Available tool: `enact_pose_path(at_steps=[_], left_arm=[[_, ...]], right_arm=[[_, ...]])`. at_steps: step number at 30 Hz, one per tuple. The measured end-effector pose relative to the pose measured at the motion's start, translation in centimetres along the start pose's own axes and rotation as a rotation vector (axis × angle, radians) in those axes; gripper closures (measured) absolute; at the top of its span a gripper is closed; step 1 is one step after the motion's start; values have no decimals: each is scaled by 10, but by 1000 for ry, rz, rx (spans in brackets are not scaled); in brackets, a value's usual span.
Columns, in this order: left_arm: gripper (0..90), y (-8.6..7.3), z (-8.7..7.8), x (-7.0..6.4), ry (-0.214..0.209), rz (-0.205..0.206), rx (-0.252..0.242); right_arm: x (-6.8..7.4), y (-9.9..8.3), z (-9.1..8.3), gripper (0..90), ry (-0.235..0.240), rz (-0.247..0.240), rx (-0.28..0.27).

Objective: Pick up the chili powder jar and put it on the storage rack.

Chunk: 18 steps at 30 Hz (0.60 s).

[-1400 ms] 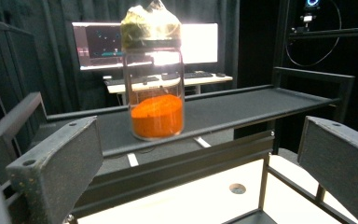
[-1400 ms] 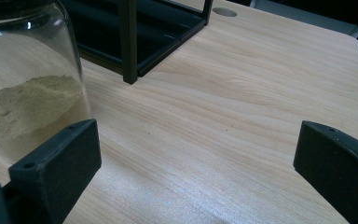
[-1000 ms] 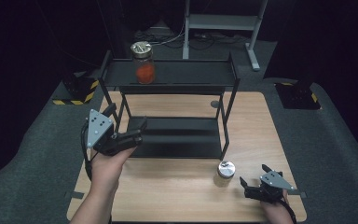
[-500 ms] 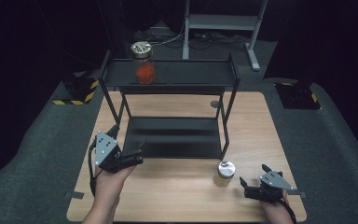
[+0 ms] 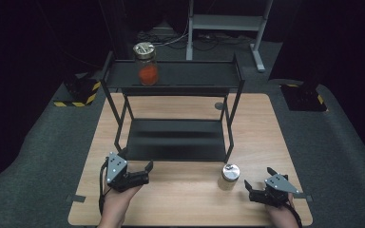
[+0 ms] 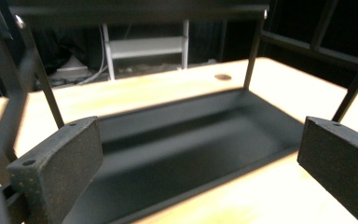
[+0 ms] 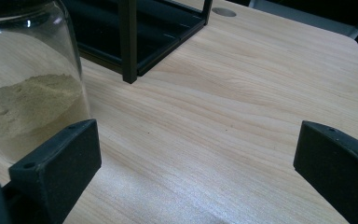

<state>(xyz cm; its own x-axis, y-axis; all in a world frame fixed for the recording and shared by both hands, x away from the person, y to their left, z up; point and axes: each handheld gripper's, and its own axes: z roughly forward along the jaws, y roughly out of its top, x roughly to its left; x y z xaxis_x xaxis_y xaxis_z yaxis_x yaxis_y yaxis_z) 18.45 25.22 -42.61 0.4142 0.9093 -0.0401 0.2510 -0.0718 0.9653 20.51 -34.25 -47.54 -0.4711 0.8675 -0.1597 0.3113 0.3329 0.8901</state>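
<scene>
A black two-tier rack [image 5: 176,76] stands mid-table, and its low tray [image 6: 186,140] lies just ahead of my left gripper's jaws. On the top shelf stands a glass jar of orange-red powder [image 5: 147,64]. A second jar with a silver lid [image 5: 230,174], holding tan powder [image 7: 28,100], stands on the table off the rack's front right corner. My left gripper [image 5: 138,162] [image 6: 200,163] is open and empty near the rack's front left corner. Right of the tan jar, my right gripper [image 5: 257,178] [image 7: 196,172] is open, with the jar beside its left jaw.
The wooden table [image 5: 190,199] has a round cable hole [image 5: 219,106] behind the rack. The rack's front right post [image 7: 127,42] stands close beyond the tan jar. Dark floor, a metal stand [image 5: 223,21] and striped bases [image 5: 78,90] lie past the table.
My left gripper has drawn back from the rack's left post toward the table's front edge and sunk lower. The right gripper and both jars have stayed put.
</scene>
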Motion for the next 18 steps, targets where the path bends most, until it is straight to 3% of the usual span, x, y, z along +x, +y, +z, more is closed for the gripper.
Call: enact_pose_path(at_steps=[6, 18], left_arm=[[4, -18, 5, -3, -13, 5, 47], [4, -44, 16, -8, -18, 70, 151]], right_arm=[[0, 0, 0, 0, 0, -1, 0], [3, 0, 0, 0, -11, -6, 0]])
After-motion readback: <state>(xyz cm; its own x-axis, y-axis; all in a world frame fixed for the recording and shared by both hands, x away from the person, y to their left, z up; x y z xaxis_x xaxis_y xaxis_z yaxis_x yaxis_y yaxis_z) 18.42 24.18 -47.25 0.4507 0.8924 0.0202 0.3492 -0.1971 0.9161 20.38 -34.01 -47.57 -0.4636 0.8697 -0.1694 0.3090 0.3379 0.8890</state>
